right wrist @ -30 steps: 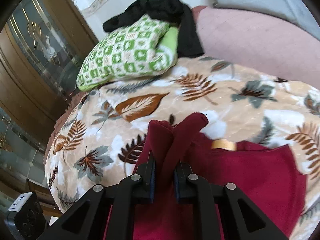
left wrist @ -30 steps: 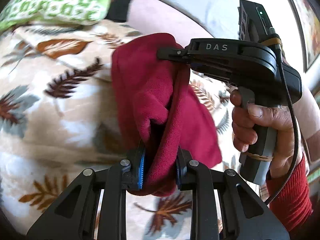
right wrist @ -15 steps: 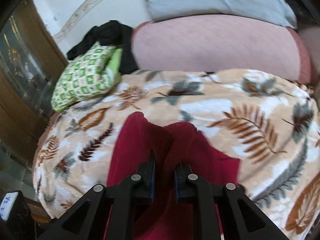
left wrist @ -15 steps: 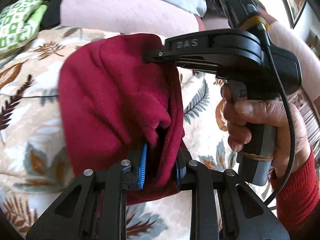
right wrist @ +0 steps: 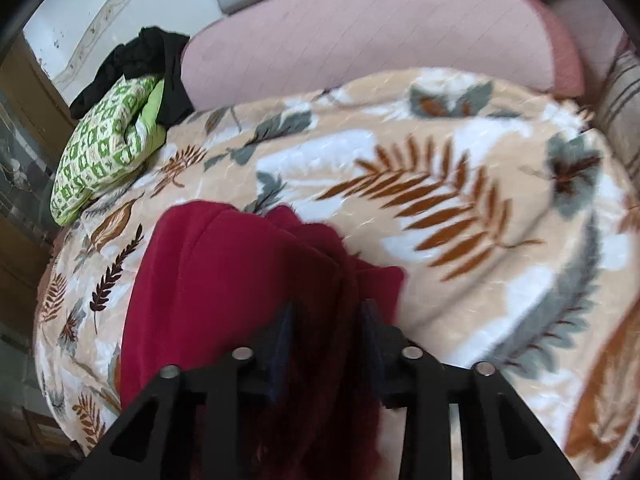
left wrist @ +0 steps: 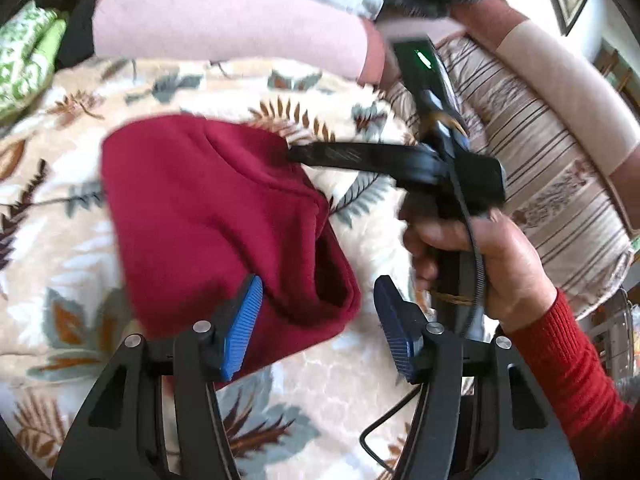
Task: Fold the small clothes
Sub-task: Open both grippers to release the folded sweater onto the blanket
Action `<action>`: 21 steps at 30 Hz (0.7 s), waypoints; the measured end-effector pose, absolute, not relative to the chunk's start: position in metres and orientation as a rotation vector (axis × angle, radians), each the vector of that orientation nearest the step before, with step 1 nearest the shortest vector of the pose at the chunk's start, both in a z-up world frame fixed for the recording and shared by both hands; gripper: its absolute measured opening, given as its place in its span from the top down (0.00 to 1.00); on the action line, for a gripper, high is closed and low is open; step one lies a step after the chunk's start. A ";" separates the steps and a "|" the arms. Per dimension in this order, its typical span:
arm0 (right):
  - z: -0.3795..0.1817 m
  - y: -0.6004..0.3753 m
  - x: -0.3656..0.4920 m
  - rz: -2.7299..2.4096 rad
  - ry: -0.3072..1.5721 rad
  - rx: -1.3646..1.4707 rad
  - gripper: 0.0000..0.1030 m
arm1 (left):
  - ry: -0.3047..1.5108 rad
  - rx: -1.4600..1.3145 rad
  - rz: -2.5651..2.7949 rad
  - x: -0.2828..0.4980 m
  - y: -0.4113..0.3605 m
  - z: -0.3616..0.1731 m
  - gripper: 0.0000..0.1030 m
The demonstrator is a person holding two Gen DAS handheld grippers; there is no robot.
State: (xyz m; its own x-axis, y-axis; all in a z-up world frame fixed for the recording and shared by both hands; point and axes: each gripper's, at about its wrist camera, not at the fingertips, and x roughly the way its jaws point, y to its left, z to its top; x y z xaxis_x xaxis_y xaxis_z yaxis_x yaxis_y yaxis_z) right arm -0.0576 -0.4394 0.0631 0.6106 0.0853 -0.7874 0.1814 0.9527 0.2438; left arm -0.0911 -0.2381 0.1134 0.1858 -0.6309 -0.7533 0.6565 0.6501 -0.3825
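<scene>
A dark red fleece garment (left wrist: 208, 216) lies folded over on a leaf-patterned blanket (left wrist: 360, 392). My left gripper (left wrist: 320, 320) hovers at its near right corner with the jaws opening. That corner sits between the blue pads (left wrist: 244, 320), which do not press on it. My right gripper (right wrist: 326, 332) is also opening; red cloth (right wrist: 224, 280) lies loose between its parted fingers. In the left wrist view the right gripper (left wrist: 296, 155) appears side-on at the garment's far edge, held by a hand (left wrist: 492, 264) in a red sleeve.
A green patterned pillow (right wrist: 108, 148) and black clothing (right wrist: 140, 52) lie at the blanket's far left. A pink cushion (right wrist: 360, 32) runs along the back. A striped cushion (left wrist: 540, 168) sits to the right. Bare blanket (right wrist: 440, 160) stretches right of the garment.
Both grippers were shut on the lifted red garment; now both have opened. The garment has come down and lies folded on the blanket. Both hands have swung sideways.
</scene>
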 end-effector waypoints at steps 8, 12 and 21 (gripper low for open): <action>0.098 -0.395 -0.114 0.081 0.835 0.312 0.56 | 1.058 0.129 -0.696 -0.078 -0.212 0.084 0.43; 0.071 -0.368 -0.113 0.073 0.939 0.195 0.75 | 1.120 0.160 -0.658 -0.078 -0.213 0.052 0.43; 0.039 -0.413 -0.153 0.031 0.917 0.411 0.76 | 1.144 0.165 -0.648 -0.086 -0.205 0.033 0.43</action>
